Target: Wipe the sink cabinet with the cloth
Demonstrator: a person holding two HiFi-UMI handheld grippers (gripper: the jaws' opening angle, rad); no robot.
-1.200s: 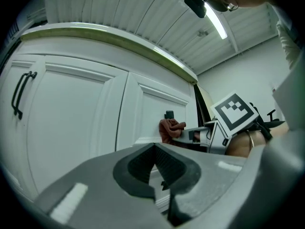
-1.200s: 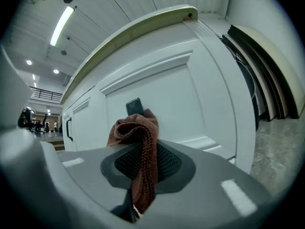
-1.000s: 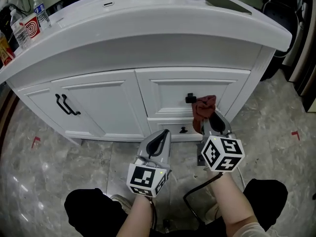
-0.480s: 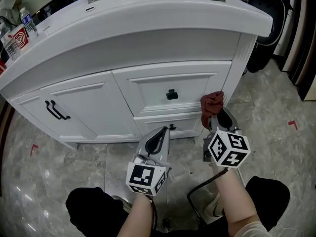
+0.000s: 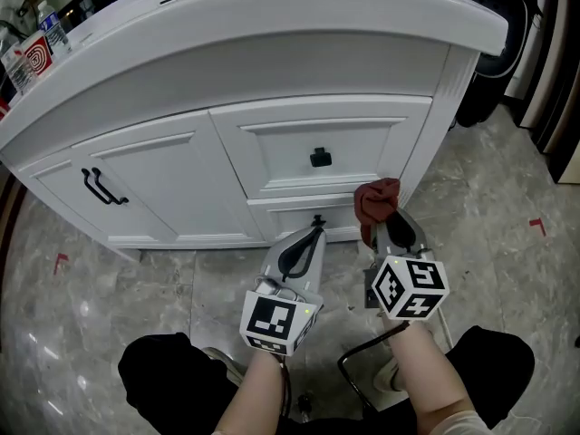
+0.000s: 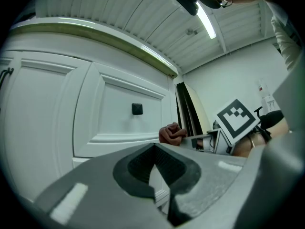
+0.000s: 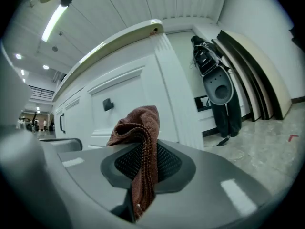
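Observation:
The white sink cabinet (image 5: 272,89) fills the upper head view, with a drawer front carrying a black knob (image 5: 320,158) and a door with a black handle (image 5: 101,187) at the left. My right gripper (image 5: 384,214) is shut on a reddish-brown cloth (image 5: 373,202), which bunches above its tips near the cabinet's lower right corner; the cloth (image 7: 138,137) hangs between the jaws in the right gripper view. My left gripper (image 5: 306,240) is shut and holds nothing, pointing at the lower drawer front. The cloth (image 6: 171,133) also shows in the left gripper view.
Bottles and a red-and-white box (image 5: 36,53) stand on the counter's left end. A dark bag or scooter (image 5: 494,53) and leaning boards (image 7: 252,66) stand right of the cabinet. Grey marble floor (image 5: 507,234) has red tape marks. A black cable loops by my legs.
The right gripper with the cloth has moved slightly left and down along the cabinet's lower right part. The left gripper has edged closer to the cabinet; the view has shifted.

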